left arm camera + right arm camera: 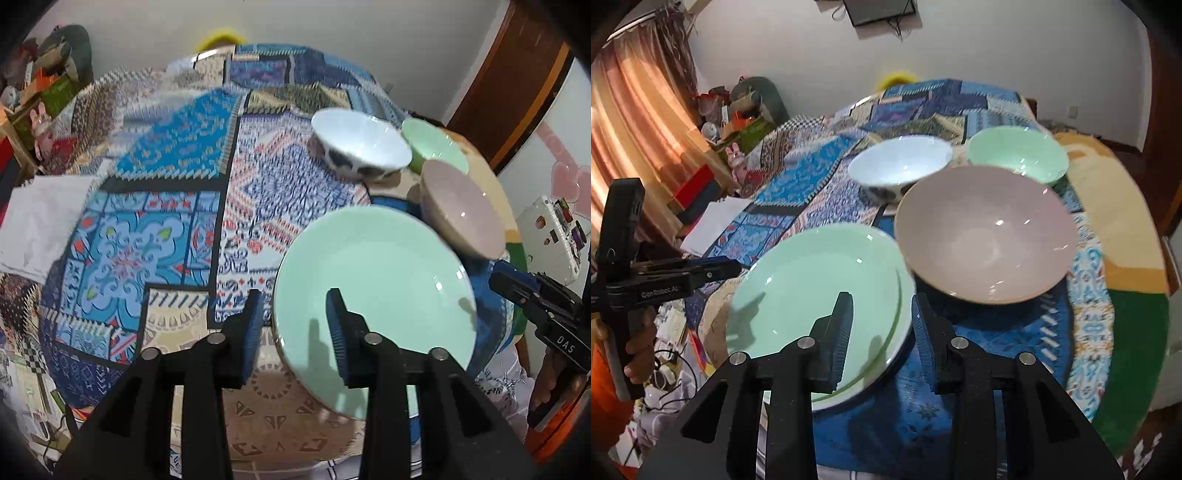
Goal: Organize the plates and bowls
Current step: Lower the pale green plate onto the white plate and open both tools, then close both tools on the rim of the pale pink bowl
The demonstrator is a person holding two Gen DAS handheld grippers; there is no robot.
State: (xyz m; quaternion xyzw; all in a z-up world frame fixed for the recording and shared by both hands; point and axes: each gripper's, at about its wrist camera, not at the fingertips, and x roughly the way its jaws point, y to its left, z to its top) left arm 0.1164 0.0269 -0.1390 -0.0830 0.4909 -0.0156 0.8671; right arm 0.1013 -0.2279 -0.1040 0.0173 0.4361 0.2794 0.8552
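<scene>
We note the left gripper point(295, 325) at the bottom centre of the left wrist view, jaws apart at a moderate gap and holding nothing. The rim of the green plate point(388, 288) passes between the fingers: the right finger lies over the plate's inner surface, the left finger point(251, 328) is outside the rim over the tablecloth point(166, 240). Whether either pad touches the plate we cannot tell.

In the right wrist view the right gripper point(882, 328) is likewise parted and empty. Here the green plate point(812, 288) sits left of centre, and its right edge falls in the gap between the fingers; the left finger overlaps the plate, the right finger is over blue cloth. A second pale rim shows under the green plate at its lower right, so it appears to rest on another plate.

Plate: round, shallow, glossy mint glaze with light highlights. Just beside it, up and right, a wide pink bowl point(986, 232), smooth and glossy, tan on the outside. Behind that, a white bowl point(901, 162) with dark patches on its outer wall, and a green bowl point(1015, 155) at the upper right. The bowls stand close together.

Tablecloth: woven patchwork print, blues, reds and beige, on a round table. A white sheet of paper point(40, 225) lies at the left of the frame.
</scene>
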